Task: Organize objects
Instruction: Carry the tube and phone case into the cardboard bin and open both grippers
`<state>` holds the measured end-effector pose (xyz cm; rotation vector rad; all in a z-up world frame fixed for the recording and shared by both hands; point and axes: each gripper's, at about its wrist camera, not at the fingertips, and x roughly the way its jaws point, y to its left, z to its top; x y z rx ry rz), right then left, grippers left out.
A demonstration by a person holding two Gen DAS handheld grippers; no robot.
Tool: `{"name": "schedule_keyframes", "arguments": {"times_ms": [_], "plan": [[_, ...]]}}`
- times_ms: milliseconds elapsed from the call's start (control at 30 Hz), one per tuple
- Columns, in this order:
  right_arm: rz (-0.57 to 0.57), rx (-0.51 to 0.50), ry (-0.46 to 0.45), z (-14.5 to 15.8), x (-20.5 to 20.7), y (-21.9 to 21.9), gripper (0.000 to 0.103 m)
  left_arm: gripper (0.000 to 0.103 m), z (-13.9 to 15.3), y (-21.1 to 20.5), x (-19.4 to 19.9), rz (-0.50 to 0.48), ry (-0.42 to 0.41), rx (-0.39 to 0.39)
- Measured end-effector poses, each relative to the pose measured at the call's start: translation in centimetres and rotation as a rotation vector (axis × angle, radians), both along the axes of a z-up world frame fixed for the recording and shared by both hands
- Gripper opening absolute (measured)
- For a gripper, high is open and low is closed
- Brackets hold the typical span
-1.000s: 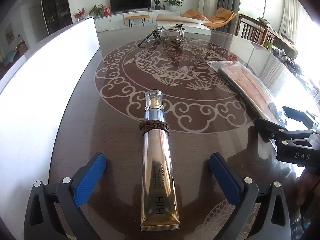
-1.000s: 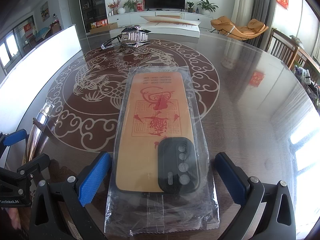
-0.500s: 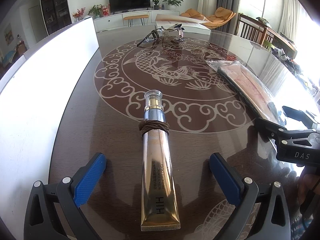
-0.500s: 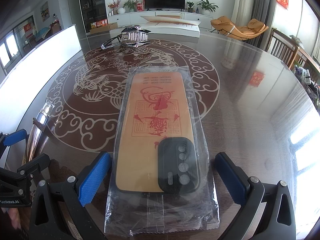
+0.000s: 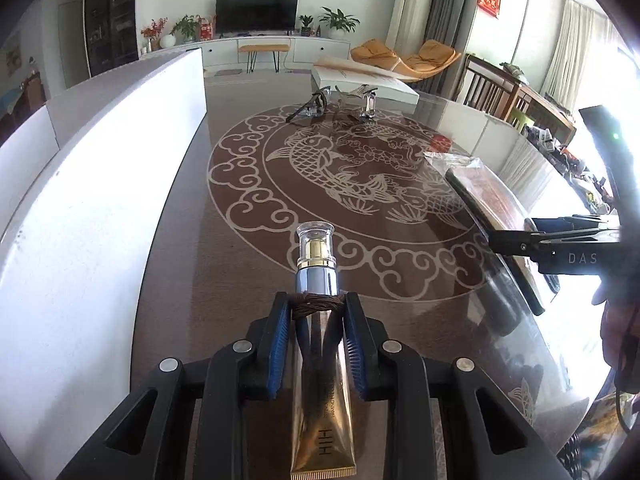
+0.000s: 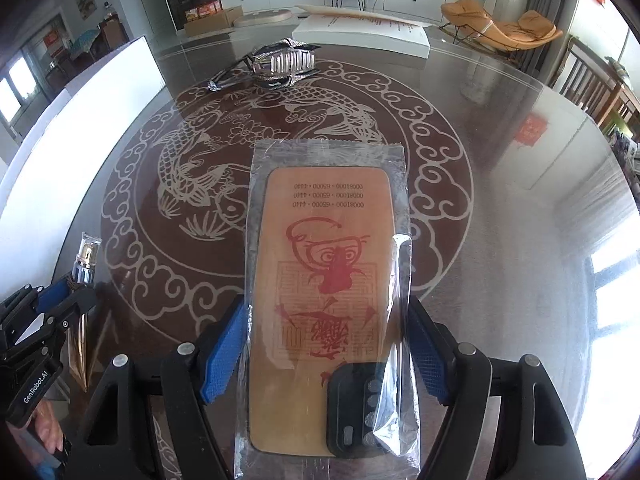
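Gold tube (image 5: 322, 392) sits clamped between left tongs (image 5: 318, 312).

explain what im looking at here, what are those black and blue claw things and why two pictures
No robot here: a person holds a two-finger clamp tool in each hand, and each tool carries a wide-angle camera looking along its fingers. One picture comes from each tool. The left gripper is shut on a gold cosmetic tube with a brown hair tie wrapped round it. The right gripper is shut on a phone case in a clear bag. Both are over a dark glass-topped table with a fish pattern. At its far side lie glasses and a hair claw clip.
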<state>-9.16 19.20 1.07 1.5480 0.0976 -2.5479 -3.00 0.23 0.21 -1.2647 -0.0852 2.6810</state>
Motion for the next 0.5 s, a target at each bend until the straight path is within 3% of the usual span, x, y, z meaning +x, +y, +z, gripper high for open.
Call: {"name": "schedule_keyframes", "arguments": {"times_ms": [133, 300, 500], "plan": [[0.017, -0.058, 0.064, 2.5, 2.5, -0.3, 0.075, 0.027, 2.5, -1.0, 3.5, -0.001, 0.095, 0.114], [0.051, -0.094, 0.156, 6.2, 3.2, -2.5, 0.075, 0.027, 7.9, -2.5, 7.8, -0.004, 0.251, 0.172], [0.145, -0.190, 0.243, 11.2, 3.0, -8.5, 0.076, 0.027, 14.4, -7.6, 11.8, 0.084, 0.410, 0.241]]}}
